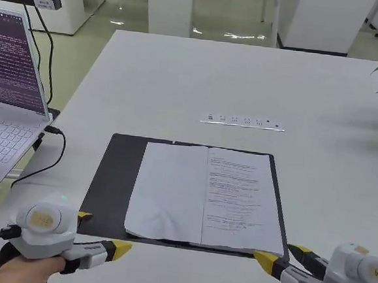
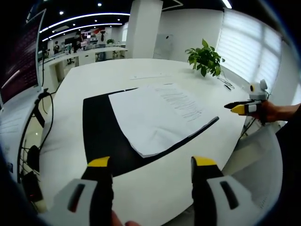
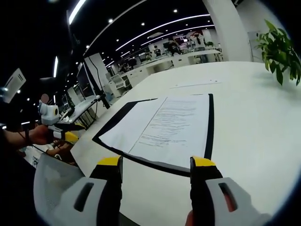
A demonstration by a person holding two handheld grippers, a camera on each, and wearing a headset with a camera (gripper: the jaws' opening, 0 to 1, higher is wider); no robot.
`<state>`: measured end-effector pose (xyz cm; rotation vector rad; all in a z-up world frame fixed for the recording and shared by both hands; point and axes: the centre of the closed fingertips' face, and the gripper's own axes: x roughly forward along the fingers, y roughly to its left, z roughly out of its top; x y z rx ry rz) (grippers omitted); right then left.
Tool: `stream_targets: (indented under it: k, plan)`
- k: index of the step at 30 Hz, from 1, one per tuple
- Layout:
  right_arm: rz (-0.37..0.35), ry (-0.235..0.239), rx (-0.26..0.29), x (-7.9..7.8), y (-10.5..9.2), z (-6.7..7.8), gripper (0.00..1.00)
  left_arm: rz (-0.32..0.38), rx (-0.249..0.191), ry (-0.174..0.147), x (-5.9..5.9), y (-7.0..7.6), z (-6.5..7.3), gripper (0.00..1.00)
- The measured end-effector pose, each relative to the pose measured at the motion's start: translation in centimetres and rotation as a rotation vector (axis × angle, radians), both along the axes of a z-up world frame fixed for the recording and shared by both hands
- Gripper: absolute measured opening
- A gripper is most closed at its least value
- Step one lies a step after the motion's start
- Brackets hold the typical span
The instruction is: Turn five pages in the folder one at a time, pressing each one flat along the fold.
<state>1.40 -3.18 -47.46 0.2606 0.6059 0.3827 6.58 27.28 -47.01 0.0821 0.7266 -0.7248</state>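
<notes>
Big white desk (image 1: 180, 82) with the black folder (image 1: 111, 175) lying open and flat near the front edge, pages (image 1: 172, 192) spread on top, lots of open room behind and to the right. Left gripper (image 1: 103, 233) just by the folder's near left corner, right gripper (image 1: 283, 255) just by the near right one, both wide open and holding nothing. Laptop (image 1: 1, 120) by the left edge.
</notes>
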Motion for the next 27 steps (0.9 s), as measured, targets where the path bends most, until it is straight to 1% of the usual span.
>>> stream_targets:
  k: [2, 4, 6, 8, 12, 17, 23, 27]
  plan:
    - [0.001, 0.001, -0.004, 0.0, -0.1, 0.0, 0.57, 0.000, -0.002, 0.000, 0.2, 0.0, -0.1, 0.68]
    - [-0.001, 0.002, -0.006, 0.0, -0.3, 0.0, 0.58, 0.000, -0.003, 0.001, 0.1, -0.1, 0.1, 0.69]
    - [-0.004, 0.000, -0.007, 0.0, -0.5, 0.1, 0.58, -0.003, -0.005, -0.002, 0.2, -0.1, 0.0, 0.69]
    - [-0.006, -0.002, -0.008, -0.1, -0.6, 0.2, 0.59, -0.007, -0.006, -0.005, 0.1, -0.3, 0.3, 0.70]
    - [-0.001, -0.002, -0.021, -0.3, -0.9, 0.3, 0.60, -0.016, -0.005, -0.008, 0.2, -0.6, 0.4, 0.71]
    - [-0.008, -0.001, -0.020, -0.5, -1.2, 0.4, 0.60, -0.044, -0.002, -0.008, 0.2, -2.0, 0.6, 0.71]
    - [-0.014, 0.004, -0.017, -1.0, -1.5, 0.2, 0.60, -0.096, 0.002, -0.009, 0.4, -4.3, 0.7, 0.71]
    - [-0.013, 0.010, -0.026, -1.3, -1.8, 0.0, 0.60, -0.121, -0.001, -0.008, 0.6, -5.7, 0.7, 0.71]
